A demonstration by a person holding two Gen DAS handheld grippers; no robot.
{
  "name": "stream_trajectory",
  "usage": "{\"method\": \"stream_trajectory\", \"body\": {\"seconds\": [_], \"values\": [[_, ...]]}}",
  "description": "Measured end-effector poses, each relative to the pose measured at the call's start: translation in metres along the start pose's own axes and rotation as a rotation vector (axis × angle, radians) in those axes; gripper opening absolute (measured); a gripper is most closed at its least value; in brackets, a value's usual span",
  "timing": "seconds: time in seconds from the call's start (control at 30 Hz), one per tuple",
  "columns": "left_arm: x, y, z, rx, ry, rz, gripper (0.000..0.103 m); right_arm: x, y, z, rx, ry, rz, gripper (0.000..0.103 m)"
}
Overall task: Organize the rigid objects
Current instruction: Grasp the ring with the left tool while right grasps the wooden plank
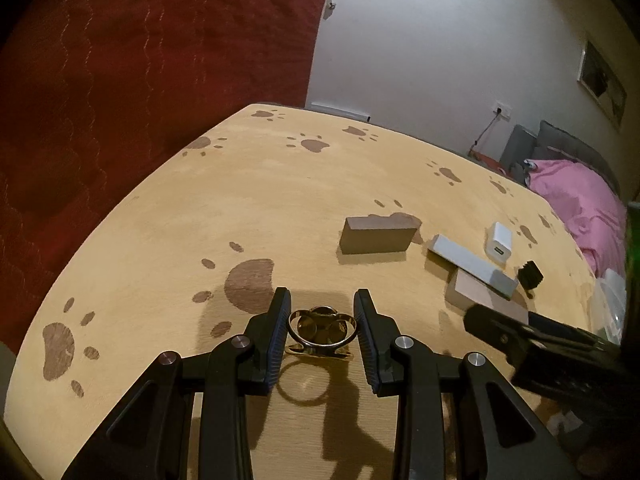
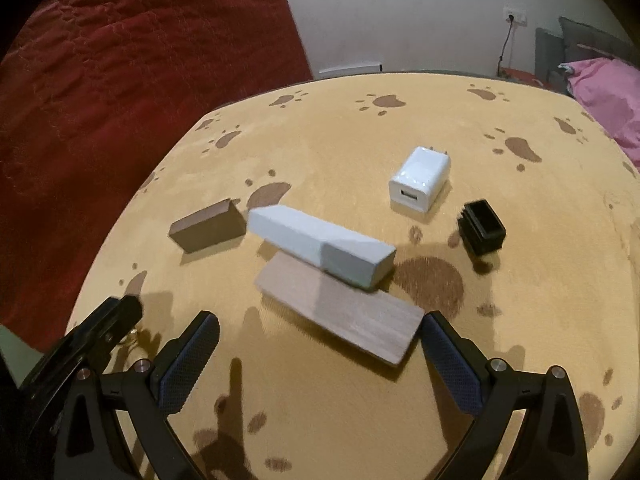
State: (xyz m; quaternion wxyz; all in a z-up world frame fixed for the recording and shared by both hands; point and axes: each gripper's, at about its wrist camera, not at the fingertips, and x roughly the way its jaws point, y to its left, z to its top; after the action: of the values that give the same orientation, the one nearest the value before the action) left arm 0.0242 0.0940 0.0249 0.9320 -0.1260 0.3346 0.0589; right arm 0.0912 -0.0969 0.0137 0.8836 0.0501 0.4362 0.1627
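Downward-tilted, left claw [image 1: 322, 300] clamped on gold ring [image 1: 322, 330]; right claw [image 2: 320, 324] apart.

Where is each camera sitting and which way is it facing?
Left wrist: on the left gripper, looking down its fingers at a gold ring clamped between them; the right gripper shows at the right edge.
Right wrist: on the right gripper, open, facing a wooden slab under a white block.
Shared: paw-print table, white charger, black cap.
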Motion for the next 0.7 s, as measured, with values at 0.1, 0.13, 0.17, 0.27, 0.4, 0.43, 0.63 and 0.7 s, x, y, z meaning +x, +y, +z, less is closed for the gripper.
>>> {"method": "stream_trajectory", "body": {"seconds": [0.1,0.13,0.17,0.27,0.4,0.43,0.63,0.7], "values": [[0.001,0.002,0.0,-0.013,0.001,-0.002,0.033,0.005,0.004,0.003,-0.011,-0.016,-0.024,0.103],[0.001,0.003,0.0,-0.016,0.001,-0.002,0.033,0.006,0.006,0.003,-0.017,-0.02,-0.032,0.103],[0.001,0.003,0.0,-0.018,0.001,-0.002,0.033,0.007,0.008,0.004,-0.024,-0.023,-0.04,0.103],[0.001,0.004,0.0,-0.021,0.002,-0.005,0.033,0.011,0.014,0.006,-0.051,-0.028,-0.069,0.103],[0.002,0.005,0.0,-0.024,0.009,-0.008,0.033,0.015,0.019,0.005,-0.09,-0.025,-0.119,0.099],[0.002,0.005,0.0,-0.025,0.01,-0.008,0.033,0.015,0.02,0.005,-0.104,-0.025,-0.138,0.097],[0.004,0.005,-0.001,-0.029,0.017,-0.013,0.033,0.014,0.019,0.004,-0.126,-0.022,-0.14,0.094],[0.006,0.006,-0.001,-0.035,0.022,-0.015,0.033,0.012,0.017,0.003,-0.127,-0.021,-0.13,0.094]]}}
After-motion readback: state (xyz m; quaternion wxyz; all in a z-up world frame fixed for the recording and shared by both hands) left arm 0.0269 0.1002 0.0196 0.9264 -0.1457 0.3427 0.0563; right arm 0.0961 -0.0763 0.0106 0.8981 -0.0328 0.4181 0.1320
